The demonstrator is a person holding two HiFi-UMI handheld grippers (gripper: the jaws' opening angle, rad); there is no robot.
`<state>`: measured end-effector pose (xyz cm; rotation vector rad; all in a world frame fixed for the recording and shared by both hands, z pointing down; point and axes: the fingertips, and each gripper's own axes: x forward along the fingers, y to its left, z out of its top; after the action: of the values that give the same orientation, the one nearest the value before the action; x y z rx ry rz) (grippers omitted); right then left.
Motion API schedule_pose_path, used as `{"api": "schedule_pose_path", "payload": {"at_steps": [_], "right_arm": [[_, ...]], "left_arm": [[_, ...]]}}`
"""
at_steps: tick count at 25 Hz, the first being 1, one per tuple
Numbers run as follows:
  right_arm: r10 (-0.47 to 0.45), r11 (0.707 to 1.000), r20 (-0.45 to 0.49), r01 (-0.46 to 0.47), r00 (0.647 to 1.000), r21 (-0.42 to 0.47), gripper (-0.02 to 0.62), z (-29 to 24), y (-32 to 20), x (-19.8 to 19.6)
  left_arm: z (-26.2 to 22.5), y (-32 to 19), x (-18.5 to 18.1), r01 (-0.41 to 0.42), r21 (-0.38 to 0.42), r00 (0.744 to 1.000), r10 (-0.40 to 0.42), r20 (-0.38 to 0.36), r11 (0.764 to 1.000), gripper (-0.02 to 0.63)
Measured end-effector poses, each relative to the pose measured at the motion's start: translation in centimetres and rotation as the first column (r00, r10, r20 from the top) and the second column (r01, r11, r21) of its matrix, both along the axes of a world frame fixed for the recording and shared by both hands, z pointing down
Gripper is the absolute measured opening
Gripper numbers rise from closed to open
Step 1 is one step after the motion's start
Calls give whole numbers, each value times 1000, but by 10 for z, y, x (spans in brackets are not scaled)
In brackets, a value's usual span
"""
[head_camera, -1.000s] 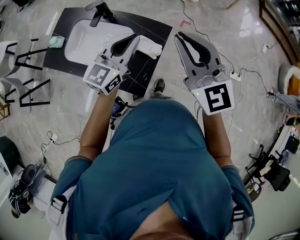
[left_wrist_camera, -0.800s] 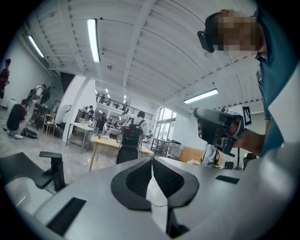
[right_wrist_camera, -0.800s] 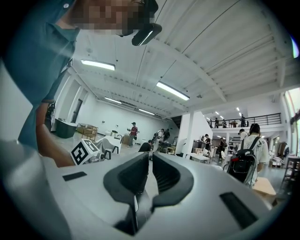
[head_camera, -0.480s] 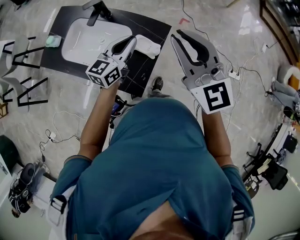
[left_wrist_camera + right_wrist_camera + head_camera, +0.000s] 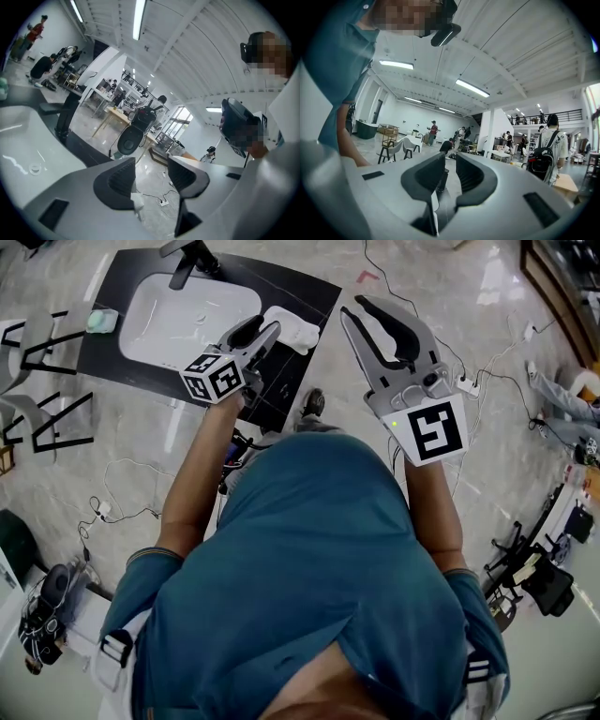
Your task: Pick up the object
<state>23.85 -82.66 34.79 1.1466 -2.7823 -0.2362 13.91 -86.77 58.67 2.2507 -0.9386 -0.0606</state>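
**Item.** The task names no particular object. The likely one is the white folded cloth (image 5: 292,329), since the left gripper (image 5: 262,334) hangs just beside it. This is a judgement, not a finding.

**Location.** The cloth lies on the black tabletop (image 5: 305,289), between the white sink (image 5: 178,315) and the tabletop's right edge. It is nearer the far right corner than the near one. A small green item (image 5: 101,320) sits well apart, at the left edge beyond the sink.

**Handling.** By appearance the cloth is soft, light and limp. It should not break or slip, but it will sag and may unfold when lifted. A pinch on a raised fold near its middle, taken across the narrow way, should gather enough layers to hold. A grip at one end would probably let the rest trail.

**Orientation.** The long axis runs along the tabletop's length, from the sink's rim towards the right edge. Neither end is distinct, so it points no particular way.

**Grippers.**
- Left gripper (image 5: 152,174): the jaws are opening. Only floor and a cable show through the gap, and the pads press on nothing.
- Right gripper (image 5: 366,307): it is held off the tabletop, beyond its right edge. In the right gripper view (image 5: 451,172) the jaws stand a narrow gap apart, with nothing between them.
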Motion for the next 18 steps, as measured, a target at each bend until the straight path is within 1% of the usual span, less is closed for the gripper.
{"api": "schedule_pose_path", "payload": {"at_steps": [3,5,10,16,18], "right_arm": [[0,1000,-2,0,1000,0,64,1,-2,2],[-1,1000,-1,1,1000,-1,64,1,-2,3],[-4,1000,-1,4,1000,-3,64,3,-3,4],[0,1000,-2,0,1000,-9,64,6,-5,9],[2,1000,-5,-2,1000,-12,64,7,-6,11]], "left_arm": [[22,2,3,11,-84,999,-14,-45,996,294],[35,4,5,15,-127,998,-22,-56,992,341],[64,11,7,34,-208,997,-48,-65,978,388],[93,15,6,59,-281,995,-80,-61,958,407],[97,16,8,60,-304,992,-90,-85,951,410]]}}
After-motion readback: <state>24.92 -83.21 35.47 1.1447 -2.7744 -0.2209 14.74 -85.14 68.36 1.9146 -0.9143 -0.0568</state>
